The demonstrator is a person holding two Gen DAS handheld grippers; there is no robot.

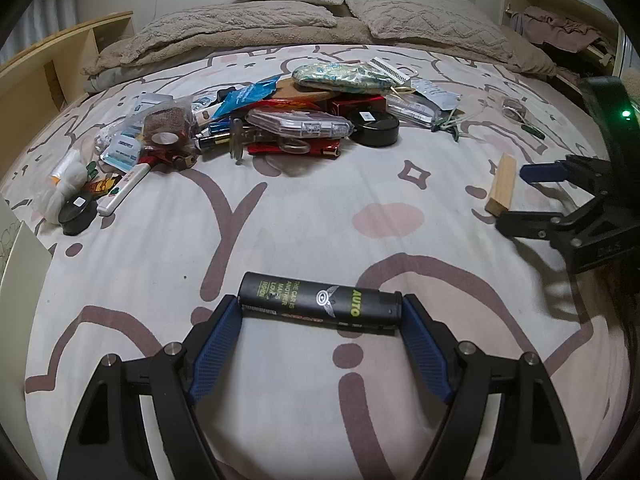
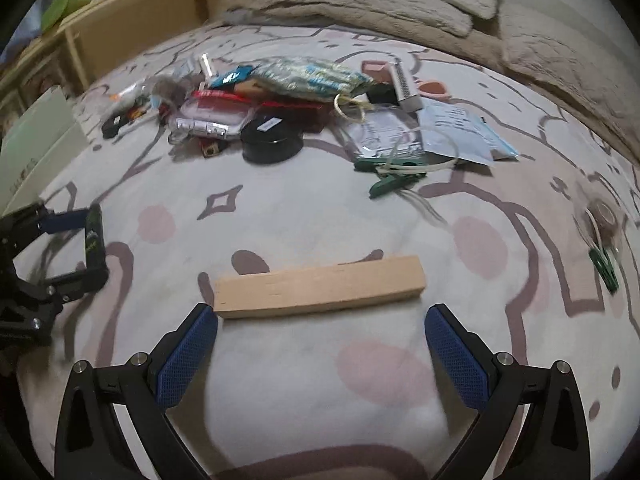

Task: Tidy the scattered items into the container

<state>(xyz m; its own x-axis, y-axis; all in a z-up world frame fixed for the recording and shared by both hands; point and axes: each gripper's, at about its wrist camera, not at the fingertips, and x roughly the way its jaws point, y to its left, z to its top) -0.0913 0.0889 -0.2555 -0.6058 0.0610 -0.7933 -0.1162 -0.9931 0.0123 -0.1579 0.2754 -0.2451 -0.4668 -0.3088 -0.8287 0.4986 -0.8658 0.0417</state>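
Observation:
My left gripper [image 1: 320, 305] is shut on a black tube [image 1: 320, 300] with green "AUTO" lettering, gripped end to end between the blue pads just above the patterned bedspread [image 1: 320, 200]. The right wrist view shows the same grip at the left edge, the tube [image 2: 93, 236] in the left gripper [image 2: 95, 246]. My right gripper [image 2: 320, 320] stands wide open with nothing gripped. A wooden block [image 2: 320, 290] lies flat just beyond its fingertips, spanning almost the whole gap. In the left wrist view the block [image 1: 502, 184] sits at the right gripper's [image 1: 513, 199] tips.
A pile of scattered items [image 1: 288, 120] covers the far half of the bed: a clear case, a black round tin [image 2: 272, 140], pouches, packets and green clips [image 2: 394, 182]. A pale box [image 2: 36, 152] stands at the left bed edge. Pillows and a blanket lie beyond.

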